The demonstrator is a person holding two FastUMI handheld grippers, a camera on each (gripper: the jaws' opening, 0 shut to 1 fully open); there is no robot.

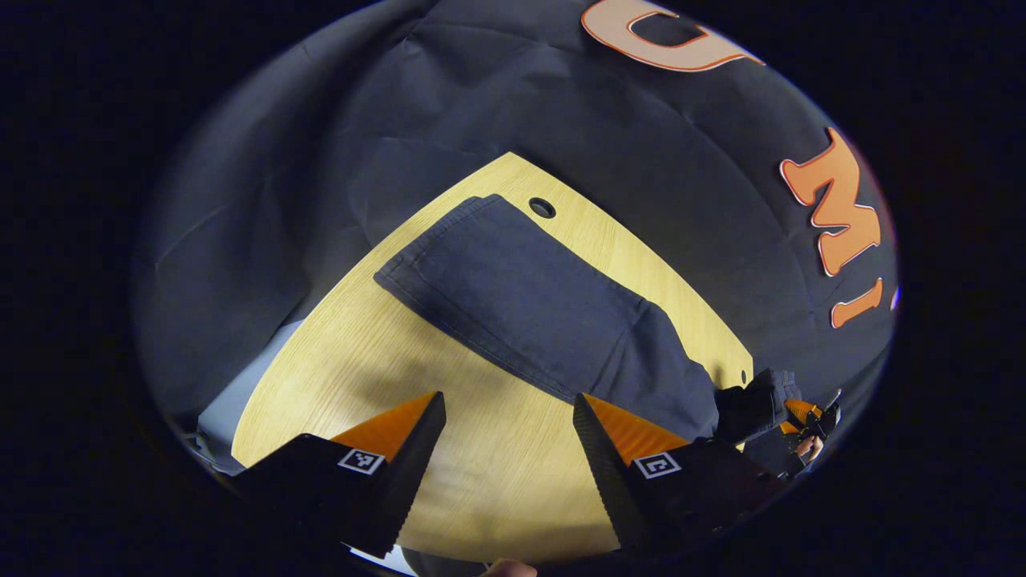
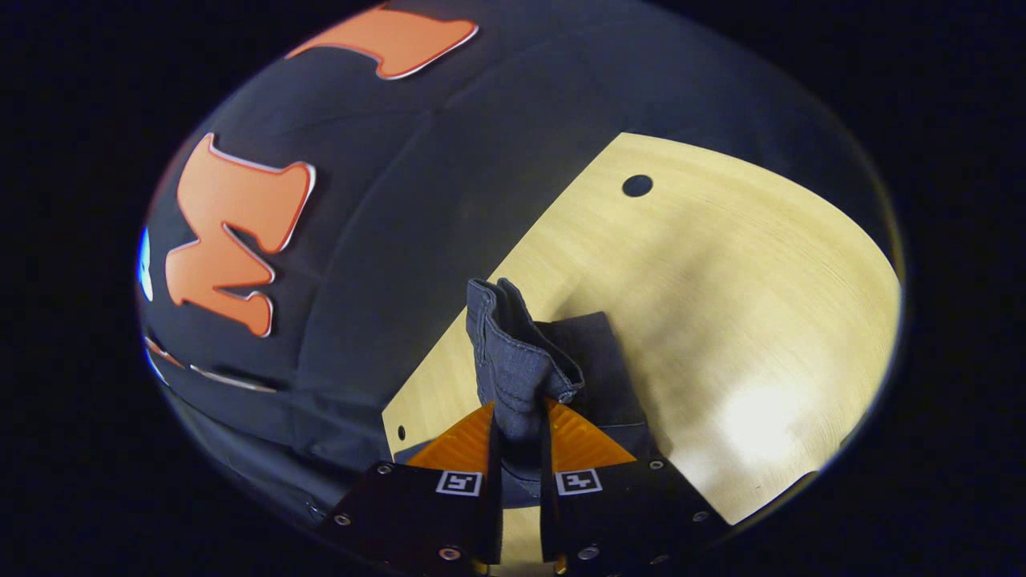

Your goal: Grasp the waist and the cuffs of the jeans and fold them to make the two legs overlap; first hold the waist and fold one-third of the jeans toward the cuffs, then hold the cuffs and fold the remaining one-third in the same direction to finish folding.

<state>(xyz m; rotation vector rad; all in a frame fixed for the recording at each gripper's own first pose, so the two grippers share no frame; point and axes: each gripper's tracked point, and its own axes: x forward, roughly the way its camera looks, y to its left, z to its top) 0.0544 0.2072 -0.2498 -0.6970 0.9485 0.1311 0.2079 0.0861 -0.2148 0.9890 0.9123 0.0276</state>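
Dark blue jeans [image 1: 529, 300] lie across the light wooden table [image 1: 361, 361] in the left gripper view, their hemmed end toward the far left corner. My left gripper [image 1: 509, 417] hangs open above bare wood just in front of the cloth, holding nothing. At the jeans' right end the right gripper [image 1: 789, 421] pinches a bunch of fabric, with a hand behind it. In the right gripper view my right gripper [image 2: 519, 429] is shut on a thick wad of the jeans [image 2: 517, 361], lifted off the table [image 2: 721, 304].
The table has a round cable hole [image 1: 542, 208] near its far edge, seen also as a cable hole [image 2: 637, 186] in the right gripper view. Black cloth walls surround the table. A pale floor patch [image 1: 232, 393] shows past the left edge.
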